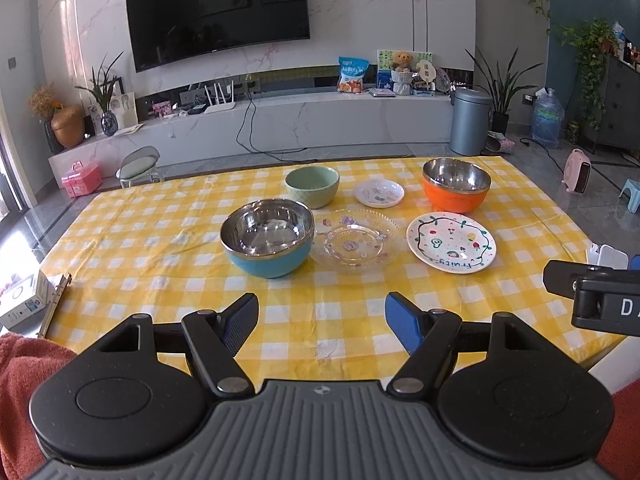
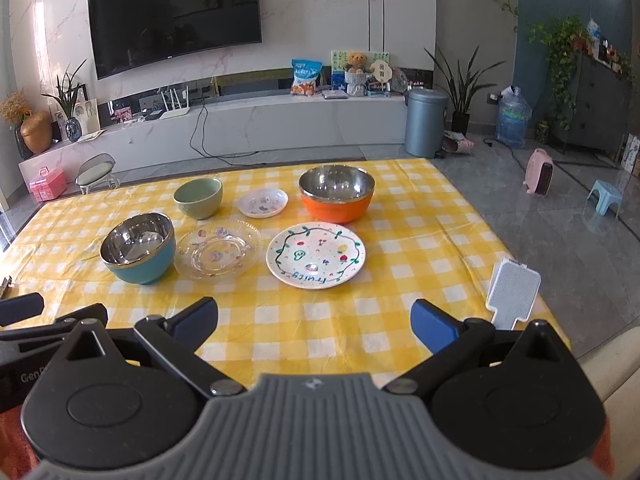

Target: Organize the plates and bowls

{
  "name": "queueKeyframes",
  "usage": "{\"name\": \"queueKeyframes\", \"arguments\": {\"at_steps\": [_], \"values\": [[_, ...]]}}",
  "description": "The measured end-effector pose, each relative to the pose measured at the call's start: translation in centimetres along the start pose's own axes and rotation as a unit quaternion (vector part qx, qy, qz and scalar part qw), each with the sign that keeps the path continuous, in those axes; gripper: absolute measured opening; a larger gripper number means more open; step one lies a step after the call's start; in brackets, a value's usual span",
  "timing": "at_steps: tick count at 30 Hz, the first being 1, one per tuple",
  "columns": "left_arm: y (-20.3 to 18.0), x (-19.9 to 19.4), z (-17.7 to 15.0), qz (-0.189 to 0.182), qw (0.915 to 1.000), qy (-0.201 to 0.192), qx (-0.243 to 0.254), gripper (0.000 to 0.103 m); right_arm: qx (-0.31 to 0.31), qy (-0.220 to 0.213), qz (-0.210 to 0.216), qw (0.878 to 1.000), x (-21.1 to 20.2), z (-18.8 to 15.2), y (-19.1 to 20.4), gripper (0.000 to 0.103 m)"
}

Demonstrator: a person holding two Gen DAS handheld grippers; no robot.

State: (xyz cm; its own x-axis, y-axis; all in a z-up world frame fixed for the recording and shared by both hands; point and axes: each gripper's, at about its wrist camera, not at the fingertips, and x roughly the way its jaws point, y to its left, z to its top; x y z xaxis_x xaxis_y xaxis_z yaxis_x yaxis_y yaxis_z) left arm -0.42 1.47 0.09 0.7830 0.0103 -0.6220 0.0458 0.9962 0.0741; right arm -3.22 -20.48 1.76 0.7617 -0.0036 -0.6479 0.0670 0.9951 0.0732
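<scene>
On the table (image 1: 132, 240), covered with a yellow-and-white checked cloth, six dishes sit in two rows near the middle. Toward the far edge stand a pale green bowl (image 1: 312, 186), a small white saucer (image 1: 379, 193) with coloured prints, and an orange bowl (image 1: 456, 185) with a steel lining, each apart from its neighbours. Nearer the front edge, a blue bowl (image 1: 267, 237) with a steel lining stands just beside a clear glass plate (image 1: 355, 243); whether their rims touch cannot be told. A white painted plate (image 1: 451, 241) lettered "fruity" lies near the glass plate, toward the right edge. All bowls are upright and empty.

Both grippers hang above the front edge, clear of every dish. The left gripper (image 1: 321, 322) has its blue-padded fingers spread wide, holding nothing. The right gripper (image 2: 314, 320) is likewise spread wide and holds nothing, with the painted plate lying ahead of it. A white mesh paddle (image 2: 512, 294) lies at the front right corner of the table, well apart from the dishes.
</scene>
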Motion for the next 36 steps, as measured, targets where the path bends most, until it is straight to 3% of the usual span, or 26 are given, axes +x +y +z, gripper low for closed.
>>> {"name": "queueKeyframes", "arguments": {"at_steps": [36], "values": [[1.1,-1.2,-0.1,-0.005,0.9997,-0.006,-0.022,0.085,-0.012,-0.003,-0.006,1.000,-0.8,-0.6,1.3,0.100]]}}
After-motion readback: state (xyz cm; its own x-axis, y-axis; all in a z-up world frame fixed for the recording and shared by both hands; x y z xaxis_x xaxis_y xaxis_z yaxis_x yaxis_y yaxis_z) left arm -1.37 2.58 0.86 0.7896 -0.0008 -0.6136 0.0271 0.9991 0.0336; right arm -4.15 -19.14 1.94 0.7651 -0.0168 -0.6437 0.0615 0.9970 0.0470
